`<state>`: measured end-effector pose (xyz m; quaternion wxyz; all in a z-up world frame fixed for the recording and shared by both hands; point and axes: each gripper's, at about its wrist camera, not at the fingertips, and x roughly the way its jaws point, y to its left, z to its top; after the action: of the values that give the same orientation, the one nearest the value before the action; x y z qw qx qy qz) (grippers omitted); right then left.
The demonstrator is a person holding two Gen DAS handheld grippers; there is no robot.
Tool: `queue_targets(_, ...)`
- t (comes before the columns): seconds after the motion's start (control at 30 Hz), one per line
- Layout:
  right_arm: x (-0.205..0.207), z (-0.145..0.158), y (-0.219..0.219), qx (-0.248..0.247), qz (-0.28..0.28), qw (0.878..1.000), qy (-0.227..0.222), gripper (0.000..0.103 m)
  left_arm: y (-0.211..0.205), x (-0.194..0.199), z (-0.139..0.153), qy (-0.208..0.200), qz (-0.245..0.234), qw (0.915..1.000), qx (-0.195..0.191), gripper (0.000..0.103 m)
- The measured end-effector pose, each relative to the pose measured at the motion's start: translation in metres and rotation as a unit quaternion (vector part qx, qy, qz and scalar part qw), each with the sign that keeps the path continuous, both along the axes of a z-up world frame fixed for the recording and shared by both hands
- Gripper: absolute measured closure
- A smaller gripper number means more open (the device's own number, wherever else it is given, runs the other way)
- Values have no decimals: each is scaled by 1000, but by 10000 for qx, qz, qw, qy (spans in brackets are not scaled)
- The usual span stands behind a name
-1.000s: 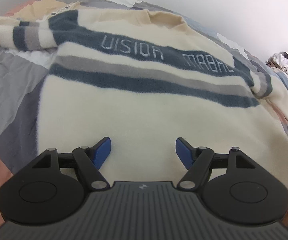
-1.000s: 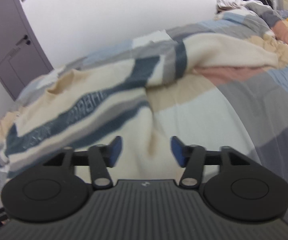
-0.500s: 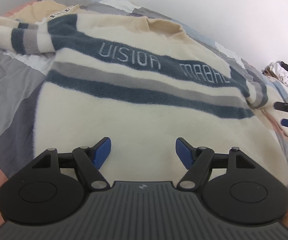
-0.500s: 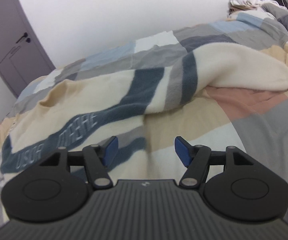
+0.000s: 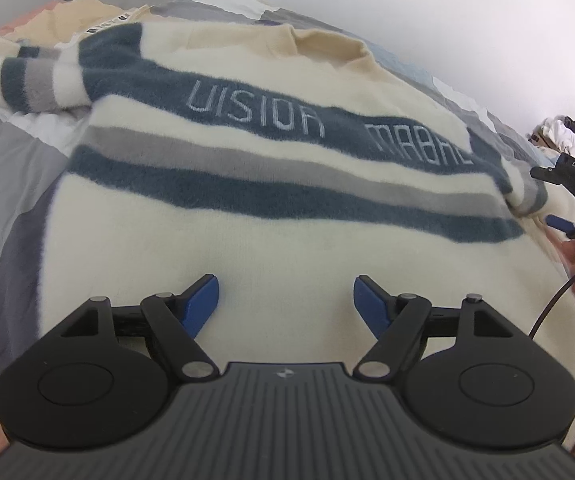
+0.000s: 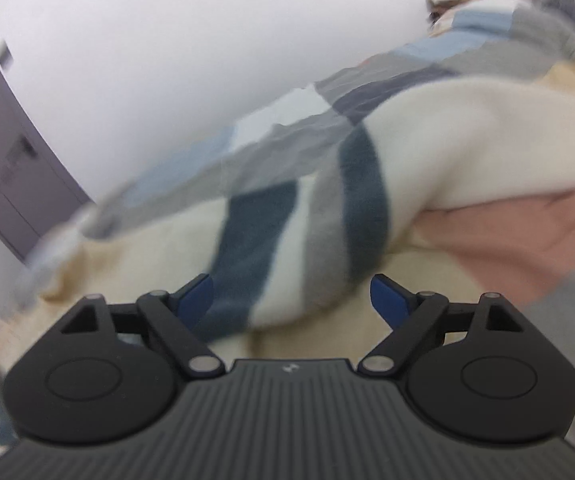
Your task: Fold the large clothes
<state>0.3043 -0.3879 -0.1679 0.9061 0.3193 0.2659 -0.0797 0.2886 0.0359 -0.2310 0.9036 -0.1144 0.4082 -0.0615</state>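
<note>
Cream sweater (image 5: 271,216) flat on bed (image 5: 3,184), left gripper (image 5: 286,294) and right gripper (image 6: 291,294) jaws open, empty; pinch right sleeve (image 6: 439,152) mid-cuff, fold inward.

Across the upper dark-blue stripe of the cream sweater (image 5: 287,184), pale knitted capitals read "VISION" at about 11 o'clock of the left wrist view and, further along the same stripe toward 2 o'clock, a second word that looks like "MARBHE", its last letters lost at the sweater's edge. At 3 o'clock, small white letters "DAS" stand on the black body of the right gripper (image 5: 567,192). A woven label (image 5: 105,24) at 11 o'clock carries dark marks too small to read.
</note>
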Motion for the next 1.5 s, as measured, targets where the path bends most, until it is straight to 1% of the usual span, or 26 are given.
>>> queue_targets(0.07,1,-17,-13,419,-330,9985,-78,16,-1,2,-1,-42,29,10000,-21,22)
queue_targets(0.13,3,-37,-28,872,-710,9936,-60,16,-2,5,-2,-74,59,10000,-25,22)
queue_targets(0.17,4,-47,-37,1097,-838,9904,-103,16,-2,5,-2,-94,77,9999,-45,22)
queue_targets(0.2,5,-53,-44,1234,-917,9878,-246,16,-1,5,-2,-116,95,9999,-82,22)
queue_targets(0.27,10,-56,-54,1255,-1015,9854,-541,15,0,4,-3,-146,126,9997,-162,22)
queue_targets(0.3,15,-56,-59,1229,-1046,9850,-618,15,2,4,-2,-181,140,9995,-236,20)
queue_targets(0.4,27,-56,-71,1133,-1185,9836,-757,16,6,7,-4,-276,228,9981,-510,20)
queue_targets(0.5,37,-56,-89,908,-1319,9832,-872,16,8,11,-7,-297,279,9973,-614,20)
queue_targets(0.7,55,-59,-127,988,-1369,9796,-1092,16,3,14,-11,-401,258,9973,-567,16)
queue_targets(0.83,57,-58,-150,1063,-1608,9718,-1360,16,2,14,-13,-451,273,9973,-518,16)
queue_targets(0.97,55,-57,-163,1182,-1861,9623,-1593,17,3,15,-14,-465,326,9968,-558,16)
queue_targets(1.03,57,-49,-163,1010,-1878,9649,-1530,22,2,16,-14,-463,345,9968,-546,16)
queue_targets(1.07,59,-43,-161,866,-1865,9675,-1472,31,2,16,-13,-462,349,9969,-532,16)
queue_targets(1.1,58,-36,-156,725,-1842,9695,-1446,46,1,15,-13,-456,350,9970,-520,16)
queue_targets(1.13,56,-27,-151,562,-1802,9718,-1414,54,1,15,-12,-452,351,9970,-513,16)
queue_targets(1.17,55,-16,-145,343,-1761,9744,-1358,73,1,15,-12,-452,350,9971,-504,16)
queue_targets(1.2,53,-3,-139,75,-1724,9764,-1300,83,2,15,-11,-445,349,9972,-492,16)
queue_targets(1.23,50,9,-131,-212,-1699,9774,-1239,84,2,14,-10,-439,348,9973,-480,16)
queue_targets(1.27,48,22,-124,-433,-1635,9777,-1244,86,2,13,-9,-434,348,9974,-466,16)
queue_targets(1.3,45,36,-116,-601,-1552,9775,-1295,89,2,13,-7,-425,352,9975,-444,16)
queue_targets(1.37,40,61,-100,-905,-1398,9764,-1377,90,3,11,-4,-418,381,9976,-404,16)
queue_targets(1.5,26,116,-52,-1676,-912,9687,-1586,92,12,5,6,-480,495,9969,-378,16)
